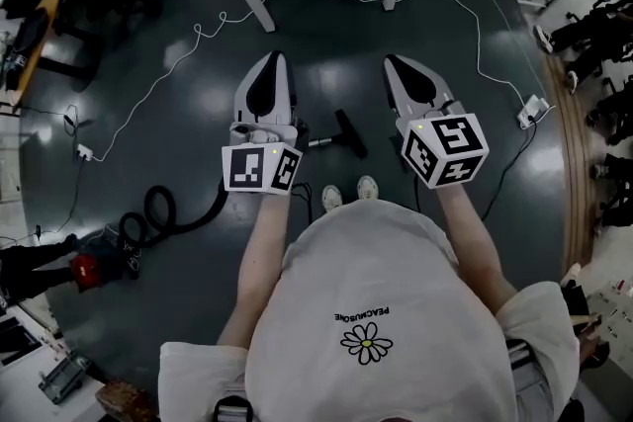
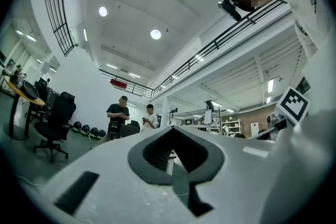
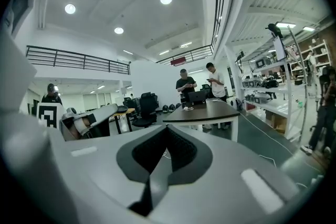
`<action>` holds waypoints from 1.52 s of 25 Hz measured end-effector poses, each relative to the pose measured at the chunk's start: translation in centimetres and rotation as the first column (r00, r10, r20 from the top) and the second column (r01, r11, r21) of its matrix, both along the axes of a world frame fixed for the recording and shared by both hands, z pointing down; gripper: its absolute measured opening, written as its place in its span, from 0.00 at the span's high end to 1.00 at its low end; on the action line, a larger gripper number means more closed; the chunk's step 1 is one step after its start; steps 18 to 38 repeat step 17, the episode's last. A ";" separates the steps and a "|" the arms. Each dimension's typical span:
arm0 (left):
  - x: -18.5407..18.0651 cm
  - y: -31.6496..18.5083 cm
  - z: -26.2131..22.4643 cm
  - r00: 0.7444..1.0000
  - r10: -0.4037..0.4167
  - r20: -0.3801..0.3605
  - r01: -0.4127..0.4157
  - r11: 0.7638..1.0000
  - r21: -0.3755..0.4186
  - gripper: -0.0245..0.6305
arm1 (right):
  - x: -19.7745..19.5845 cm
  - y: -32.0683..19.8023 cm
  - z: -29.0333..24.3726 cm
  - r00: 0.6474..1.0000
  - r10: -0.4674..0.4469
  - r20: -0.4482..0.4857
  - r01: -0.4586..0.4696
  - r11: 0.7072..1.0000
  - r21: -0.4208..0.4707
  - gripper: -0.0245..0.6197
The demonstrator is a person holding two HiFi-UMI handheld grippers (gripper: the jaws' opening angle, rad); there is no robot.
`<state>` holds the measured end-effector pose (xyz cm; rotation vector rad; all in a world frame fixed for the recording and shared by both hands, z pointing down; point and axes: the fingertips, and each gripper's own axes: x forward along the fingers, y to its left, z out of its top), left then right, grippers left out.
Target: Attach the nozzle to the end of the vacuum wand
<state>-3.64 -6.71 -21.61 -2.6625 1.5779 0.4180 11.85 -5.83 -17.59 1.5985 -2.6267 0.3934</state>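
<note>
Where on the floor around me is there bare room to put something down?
Bare floor lies left of the left gripper, between the white cable and the hose. Another patch lies right of the right gripper, inside the cable's curve. Crowded: the nozzle lies just ahead of the shoes, and the vacuum sits lower left.

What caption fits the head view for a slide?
Left gripper and right gripper, both shut and empty, held above the nozzle.

I'm in a tall lab hall: ahead of my right claw point(image 3: 166, 129) stand a desk point(image 3: 210, 112), office chairs point(image 3: 147, 105), equipment racks point(image 3: 269, 86), and a railed mezzanine point(image 3: 79, 59) above.
</note>
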 end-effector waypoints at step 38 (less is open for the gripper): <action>-0.8 1.1 -0.7 0.999 0.022 -0.029 -0.021 1.000 0.015 0.96 | -0.8 1.3 -2.8 0.999 0.022 -0.035 -0.018 0.995 0.103 0.95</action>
